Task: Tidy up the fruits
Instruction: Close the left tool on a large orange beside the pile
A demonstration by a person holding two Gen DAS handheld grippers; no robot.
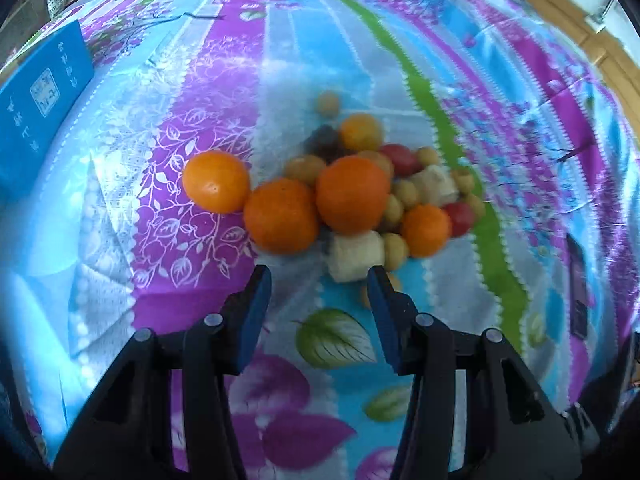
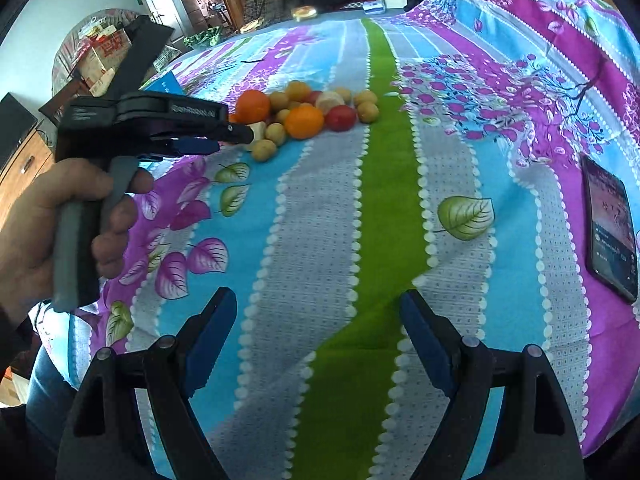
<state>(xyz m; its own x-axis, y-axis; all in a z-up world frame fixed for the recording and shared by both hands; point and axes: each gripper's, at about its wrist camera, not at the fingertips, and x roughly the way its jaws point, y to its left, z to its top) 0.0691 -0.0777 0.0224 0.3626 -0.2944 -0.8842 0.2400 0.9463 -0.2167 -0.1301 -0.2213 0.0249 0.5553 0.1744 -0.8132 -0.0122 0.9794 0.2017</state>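
The left gripper (image 1: pixel 319 276) has its blue pads apart with nothing between them, its tips just short of a pale banana piece (image 1: pixel 355 255) at the near edge of the fruit pile (image 1: pixel 340 192). Beyond that lie oranges (image 1: pixel 352 194), small yellow-brown fruits (image 1: pixel 404 192) and red ones (image 1: pixel 402 159). The right gripper (image 2: pixel 318 300) is spread wide and empty over the flowered cloth (image 2: pixel 360 208), the pile well ahead to its left and a phone (image 2: pixel 610 228) to its right.
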